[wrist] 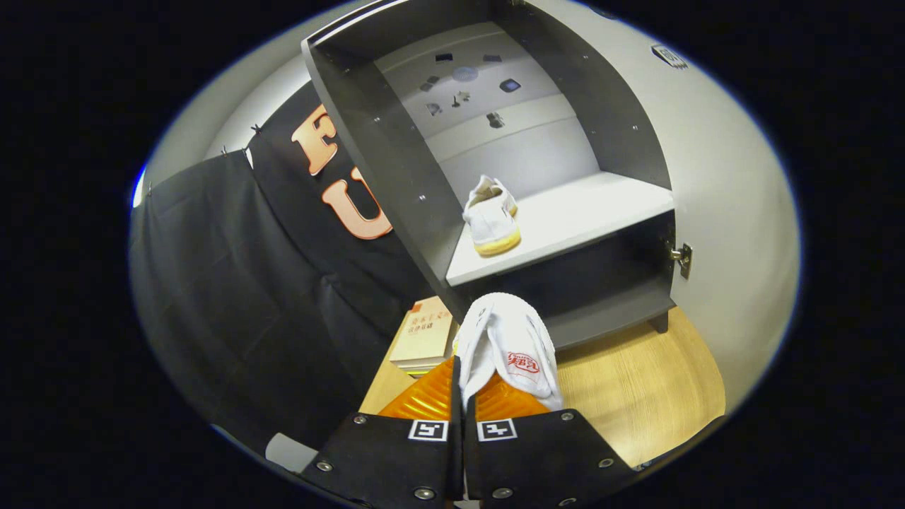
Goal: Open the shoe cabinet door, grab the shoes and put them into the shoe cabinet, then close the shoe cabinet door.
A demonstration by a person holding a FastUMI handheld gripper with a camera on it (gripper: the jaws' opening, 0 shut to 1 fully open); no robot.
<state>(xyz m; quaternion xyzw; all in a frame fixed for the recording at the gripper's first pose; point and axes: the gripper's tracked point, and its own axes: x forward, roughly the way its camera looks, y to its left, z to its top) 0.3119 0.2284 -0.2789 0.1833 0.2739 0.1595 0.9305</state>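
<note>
Carrying the second shoe toward the open shoe cabinet.

Gripper (463,396) pressed nearly together, pinching the white shoe (510,348) by the thin edge of its upper, so the shoe hangs ahead of the fingers, over the wooden worktop (636,396). Beyond it stands the shoe cabinet (396,162) with its front open; the door itself cannot be made out, though a hinge (681,259) shows on the right side. A matching shoe (492,218) already rests on the pale shelf (587,212), near its left end, leaving free space beside it, probably for the held shoe. A book (424,339) lies on the worktop left of the gripper, beside the cabinet's base.
</note>
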